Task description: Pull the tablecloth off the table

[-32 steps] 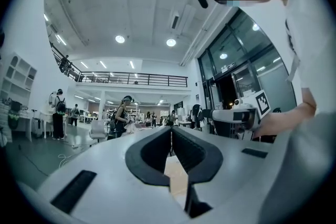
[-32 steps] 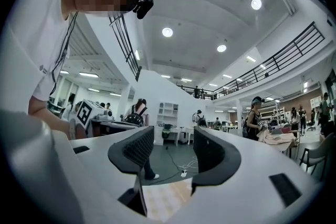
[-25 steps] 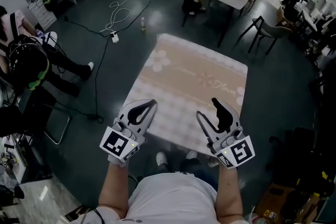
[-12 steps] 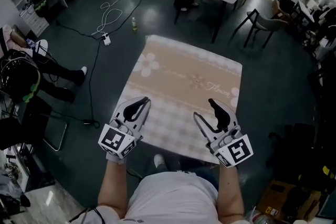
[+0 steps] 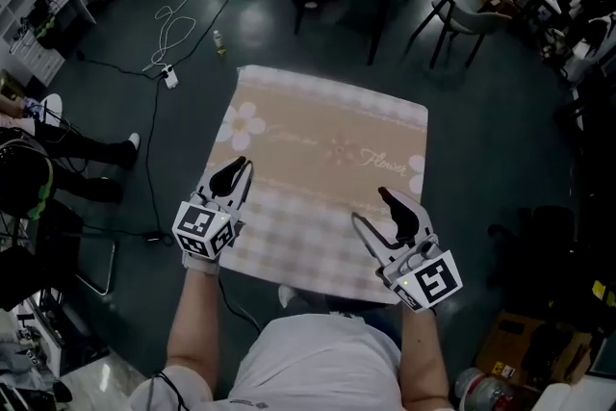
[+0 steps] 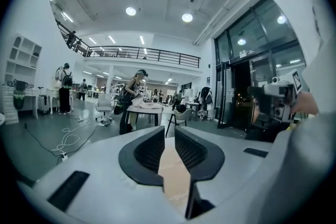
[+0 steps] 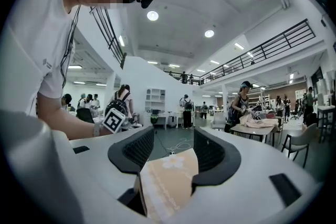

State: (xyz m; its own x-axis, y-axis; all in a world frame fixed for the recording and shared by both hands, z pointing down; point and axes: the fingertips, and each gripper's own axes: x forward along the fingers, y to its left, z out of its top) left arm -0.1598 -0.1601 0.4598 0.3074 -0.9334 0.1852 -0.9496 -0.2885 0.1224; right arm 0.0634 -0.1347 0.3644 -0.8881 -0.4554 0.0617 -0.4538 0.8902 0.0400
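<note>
The tablecloth (image 5: 327,168) is lying spread flat over the table at the frame's centre. It is looking soft, thin and light, likely to bunch and slide, so the near hem along its lower edge is offering the best pinch. The right gripper (image 5: 371,207) is hovering wide open over the lower right corner. The left gripper (image 5: 234,170), at the left edge, has just been parting its jaws a crack, pinching nothing.

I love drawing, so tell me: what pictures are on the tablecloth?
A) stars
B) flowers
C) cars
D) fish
B: the tablecloth shows a white flower near its far left corner, and another at its right edge.
</note>
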